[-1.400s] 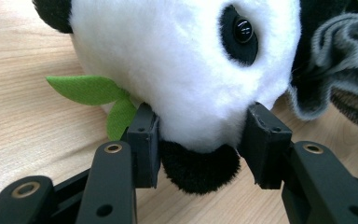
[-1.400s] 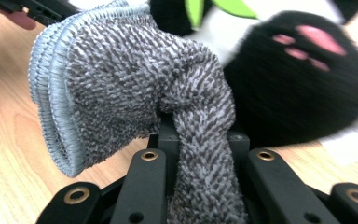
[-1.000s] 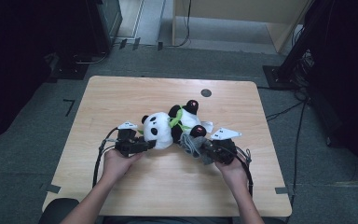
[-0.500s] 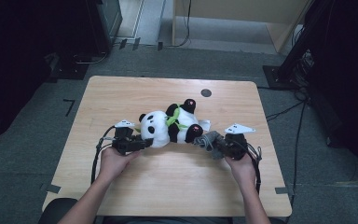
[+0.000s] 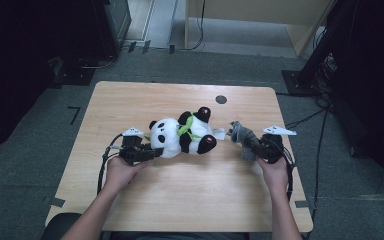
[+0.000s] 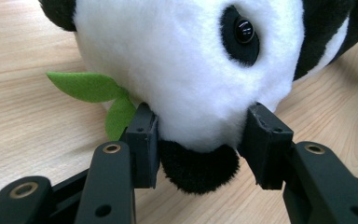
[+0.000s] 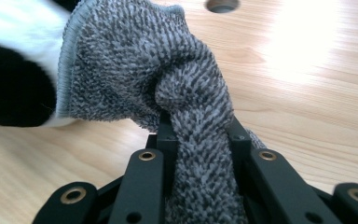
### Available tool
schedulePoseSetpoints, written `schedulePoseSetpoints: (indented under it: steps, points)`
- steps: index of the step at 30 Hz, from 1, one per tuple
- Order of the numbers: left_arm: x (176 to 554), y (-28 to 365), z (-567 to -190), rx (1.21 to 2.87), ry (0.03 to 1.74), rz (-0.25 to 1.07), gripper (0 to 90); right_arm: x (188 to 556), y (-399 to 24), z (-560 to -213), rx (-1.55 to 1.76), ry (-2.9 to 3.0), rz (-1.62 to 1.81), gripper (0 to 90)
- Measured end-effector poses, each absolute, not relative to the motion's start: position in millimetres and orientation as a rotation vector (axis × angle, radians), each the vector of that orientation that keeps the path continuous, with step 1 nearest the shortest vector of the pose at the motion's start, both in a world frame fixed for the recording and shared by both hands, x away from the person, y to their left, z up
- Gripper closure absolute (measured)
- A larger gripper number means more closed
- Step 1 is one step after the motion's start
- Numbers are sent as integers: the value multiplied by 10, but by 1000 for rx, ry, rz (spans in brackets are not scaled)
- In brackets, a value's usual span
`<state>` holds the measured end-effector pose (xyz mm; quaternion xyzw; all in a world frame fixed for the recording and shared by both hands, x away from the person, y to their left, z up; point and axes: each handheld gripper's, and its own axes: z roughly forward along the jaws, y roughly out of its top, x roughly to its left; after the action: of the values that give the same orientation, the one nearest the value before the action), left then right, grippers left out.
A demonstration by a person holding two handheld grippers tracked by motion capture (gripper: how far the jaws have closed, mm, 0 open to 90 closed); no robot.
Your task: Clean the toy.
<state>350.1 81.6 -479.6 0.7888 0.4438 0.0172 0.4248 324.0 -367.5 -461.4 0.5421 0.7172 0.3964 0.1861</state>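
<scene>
Coming free — grey sock (image 7: 168,88) now off the panda (image 5: 180,135), pinched between the right gripper (image 5: 254,145) jaws; panda's muzzle clamped between the left gripper (image 5: 150,152) jaws. Removal looks done — sock has been drawn well aside.

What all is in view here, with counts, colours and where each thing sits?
panda: one, black and white with green leaf trim, lying mid-table
sock: one, grey knit, right of the panda
table: one, light wood, round hole near the far edge
floor: grey carpet around the table
left gripper: one, black, shut on the panda's head
right gripper: one, black, shut on the sock
</scene>
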Motion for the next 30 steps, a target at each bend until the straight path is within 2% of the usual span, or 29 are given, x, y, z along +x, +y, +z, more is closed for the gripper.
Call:
schedulePoseSetpoints:
  steps: [10,17,20,22,26,30]
  points:
    - [3567,888,-4816,1964,1092,42,511,3413,-4022,-4733,1644,1952,1060,748]
    - [3577,897,-4826,1962,1087,38,494,3544,-4022,-4948,1705,1997,1012,725]
    - [3575,896,-4826,1964,1087,37,491,3567,-3978,-4993,1671,2032,970,684]
    - [3574,897,-4828,1965,1085,37,488,3562,-3967,-4973,1661,2026,966,616]
    - [3574,897,-4829,1964,1086,36,479,3555,-3970,-4904,1657,2012,1007,406]
    - [3578,899,-4831,1961,1089,31,451,3518,-3968,-4768,1652,1956,1074,261]
